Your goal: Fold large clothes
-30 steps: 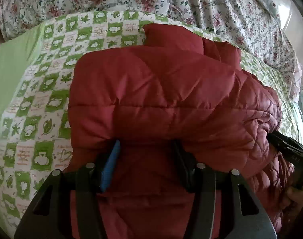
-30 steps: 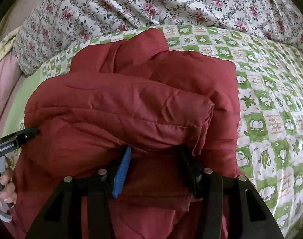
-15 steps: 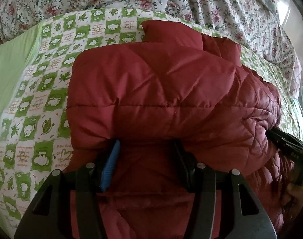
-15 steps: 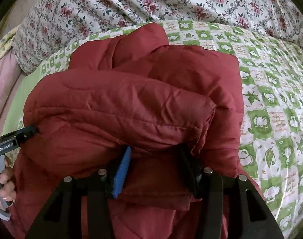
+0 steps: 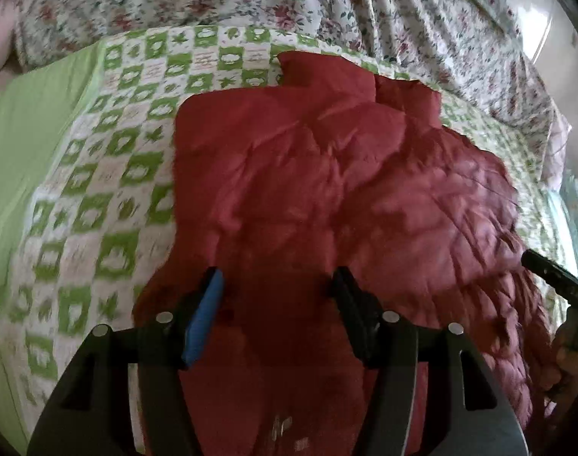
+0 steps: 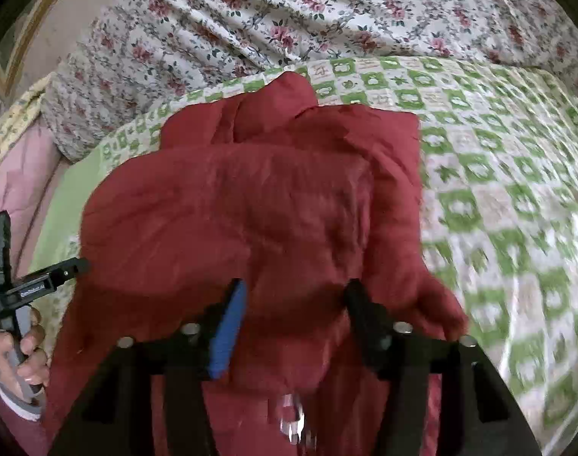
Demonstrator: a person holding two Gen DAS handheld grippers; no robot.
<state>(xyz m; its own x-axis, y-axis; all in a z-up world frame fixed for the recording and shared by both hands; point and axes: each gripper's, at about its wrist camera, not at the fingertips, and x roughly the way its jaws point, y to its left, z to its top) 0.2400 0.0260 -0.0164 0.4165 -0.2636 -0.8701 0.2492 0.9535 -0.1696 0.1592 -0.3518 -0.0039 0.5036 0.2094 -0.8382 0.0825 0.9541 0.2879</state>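
Fabric of the red quilted jacket (image 5: pixel 327 197) fills the gap between the spread fingers of the left gripper (image 5: pixel 277 288), and the right gripper (image 6: pixel 294 300) likewise stands wide with jacket cloth between its fingers; whether either actually pinches the cloth I cannot tell. The jacket lies bunched and partly folded on the green-and-white checked quilt (image 6: pixel 498 190). Beyond it lies a floral bedspread (image 5: pixel 327 3).

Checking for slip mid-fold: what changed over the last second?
The red quilted jacket sits slightly farther from both cameras, and its near edge has dropped lower between the fingers; both views are motion-blurred. The left gripper and right gripper remain open astride the fabric. The green checked sheet and floral quilt are unchanged.
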